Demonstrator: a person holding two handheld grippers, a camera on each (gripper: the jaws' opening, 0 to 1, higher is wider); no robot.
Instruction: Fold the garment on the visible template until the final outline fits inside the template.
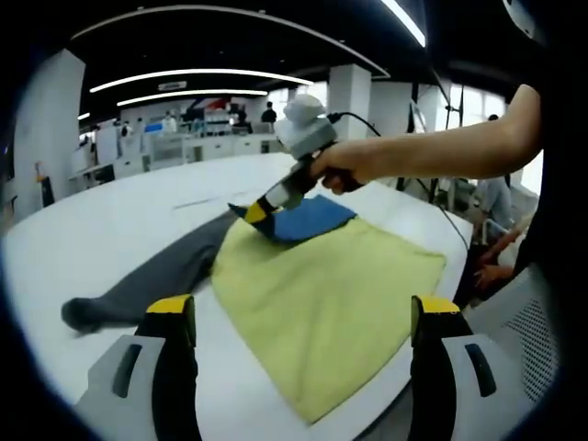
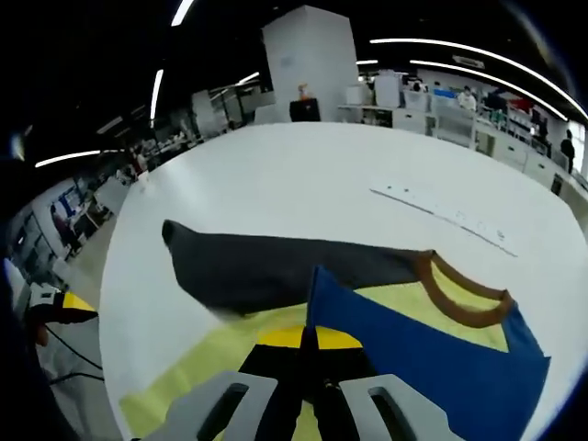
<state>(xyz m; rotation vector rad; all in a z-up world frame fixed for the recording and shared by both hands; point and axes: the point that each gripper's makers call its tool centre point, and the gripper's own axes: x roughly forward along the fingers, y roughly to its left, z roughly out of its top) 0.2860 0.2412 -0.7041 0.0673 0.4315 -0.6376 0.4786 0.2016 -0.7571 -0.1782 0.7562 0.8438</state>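
A garment lies spread on the white table. It has a pale yellow body, a blue panel, a long grey sleeve and a brown collar. My left gripper hovers open over the yellow hem, its yellow-tipped jaws wide apart with nothing between them. Held by a person's hand, my right gripper is shut on the corner of the blue panel. In the right gripper view the right gripper pinches the lifted blue panel, with the grey sleeve stretched beyond it.
A faint line of markings crosses the table past the garment. The table edge runs just under the yellow hem. A person's arm reaches in from the right. Desks and pillars stand far behind.
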